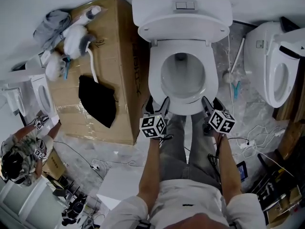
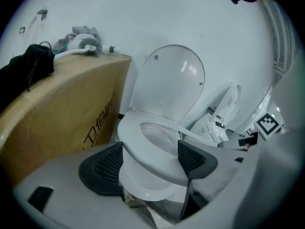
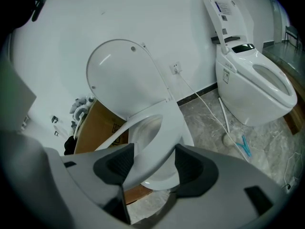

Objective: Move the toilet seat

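A white toilet stands in the middle, its lid (image 1: 183, 32) raised against the tank and its seat (image 1: 156, 87) lying down on the bowl. My left gripper (image 1: 159, 106) is at the seat's front left. Its jaws stand apart and open, and the seat's front rim (image 2: 138, 137) spreads wider than the gap just beyond its pads (image 2: 102, 168). My right gripper (image 1: 208, 105) is at the front right, rolled to one side. The seat rim (image 3: 157, 147) fills the gap between its jaws, and both pads (image 3: 190, 168) lie against it. The lid (image 3: 119, 75) rises behind.
A big cardboard box (image 1: 112, 56) stands close on the toilet's left, with a black cloth (image 1: 97, 99) and soft toys on it. A second toilet (image 1: 276, 66) stands at the right, with a brush (image 1: 233, 75) between. Cables (image 1: 252, 137) trail over the floor. Another person (image 1: 19, 156) crouches at the lower left.
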A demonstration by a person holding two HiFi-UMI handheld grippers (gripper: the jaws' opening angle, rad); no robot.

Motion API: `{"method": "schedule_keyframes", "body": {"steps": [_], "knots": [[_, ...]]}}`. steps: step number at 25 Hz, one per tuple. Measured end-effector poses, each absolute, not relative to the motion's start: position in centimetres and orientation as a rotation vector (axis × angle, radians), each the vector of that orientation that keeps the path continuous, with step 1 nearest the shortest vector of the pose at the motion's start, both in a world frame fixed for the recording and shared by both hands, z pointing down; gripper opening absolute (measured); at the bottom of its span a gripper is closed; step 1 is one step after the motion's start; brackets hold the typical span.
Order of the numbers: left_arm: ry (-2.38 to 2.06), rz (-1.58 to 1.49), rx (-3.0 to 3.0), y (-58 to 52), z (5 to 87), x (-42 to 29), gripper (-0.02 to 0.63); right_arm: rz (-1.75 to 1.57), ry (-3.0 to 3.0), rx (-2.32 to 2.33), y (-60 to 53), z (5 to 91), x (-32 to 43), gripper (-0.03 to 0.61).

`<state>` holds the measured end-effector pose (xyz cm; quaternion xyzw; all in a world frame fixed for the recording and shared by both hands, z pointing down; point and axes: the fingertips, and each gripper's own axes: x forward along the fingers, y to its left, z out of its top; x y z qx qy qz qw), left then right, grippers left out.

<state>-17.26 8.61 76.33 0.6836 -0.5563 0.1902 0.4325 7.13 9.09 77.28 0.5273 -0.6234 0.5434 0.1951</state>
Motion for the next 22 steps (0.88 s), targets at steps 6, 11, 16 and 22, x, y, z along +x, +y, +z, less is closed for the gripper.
{"method": "schedule_keyframes", "body": {"steps": [6,11,16,22], "knots": [[-1.410,0.450,1.717,7.4,74.7,-17.3,0.337,1.541,-1.756,1.505,8.0,75.9,7.2,0.287],[-1.434,0.392,1.716,6.2,73.0,-17.4,0.337,1.567,-1.765,1.537,7.0,74.5,7.3,0.287],[-1.450,0.331,1.710,5.2,71.6,-17.6,0.337,1.592,-1.772,1.565,6.0,73.3,7.4,0.287],[-1.469,0.335,1.745,4.2,70.2,-17.8,0.337,1.604,-1.766,1.603,5.0,72.5,7.5,0.287]]}}
